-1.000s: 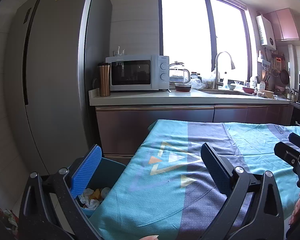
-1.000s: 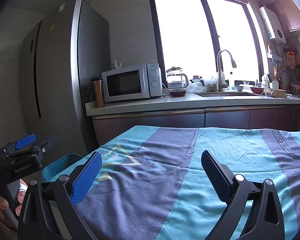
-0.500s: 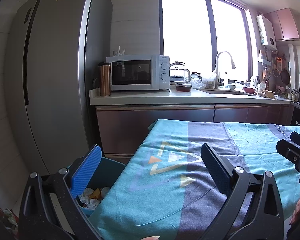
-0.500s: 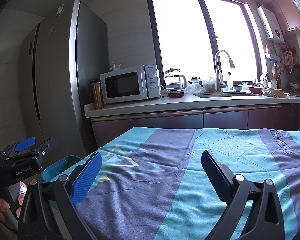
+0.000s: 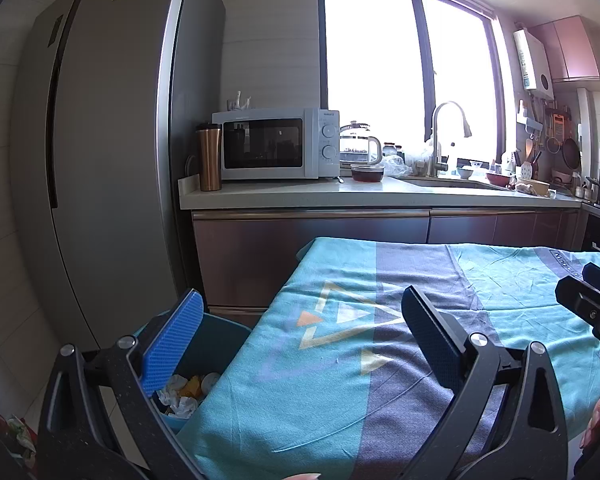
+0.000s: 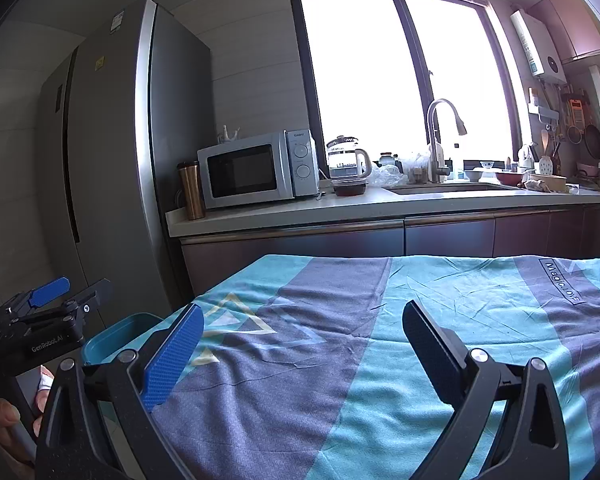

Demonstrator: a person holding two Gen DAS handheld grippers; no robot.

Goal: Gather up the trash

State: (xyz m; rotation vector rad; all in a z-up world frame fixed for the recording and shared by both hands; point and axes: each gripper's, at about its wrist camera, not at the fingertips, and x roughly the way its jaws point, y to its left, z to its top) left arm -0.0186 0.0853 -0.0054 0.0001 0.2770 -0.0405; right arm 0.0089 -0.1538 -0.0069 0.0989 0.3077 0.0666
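A teal trash bin [image 5: 220, 340] stands on the floor at the table's left edge, with crumpled white paper and yellow scraps [image 5: 182, 394] inside. Its rim also shows in the right wrist view [image 6: 116, 340]. My left gripper [image 5: 300, 324] is open and empty, held over the table's left edge beside the bin. My right gripper [image 6: 304, 332] is open and empty above the teal and purple tablecloth [image 6: 380, 340]. No trash shows on the cloth in either view.
A grey fridge [image 5: 100, 160] stands at the left. Behind the table runs a counter [image 5: 380, 196] with a microwave [image 5: 276, 144], copper tumbler [image 5: 209, 158], glass kettle [image 5: 358, 148] and sink tap [image 5: 446, 136]. Some litter [image 5: 18, 436] lies on the floor at lower left.
The right gripper's view has drifted slightly, so the counter and window sit a little differently. The left gripper has barely moved. Both stay open and empty.
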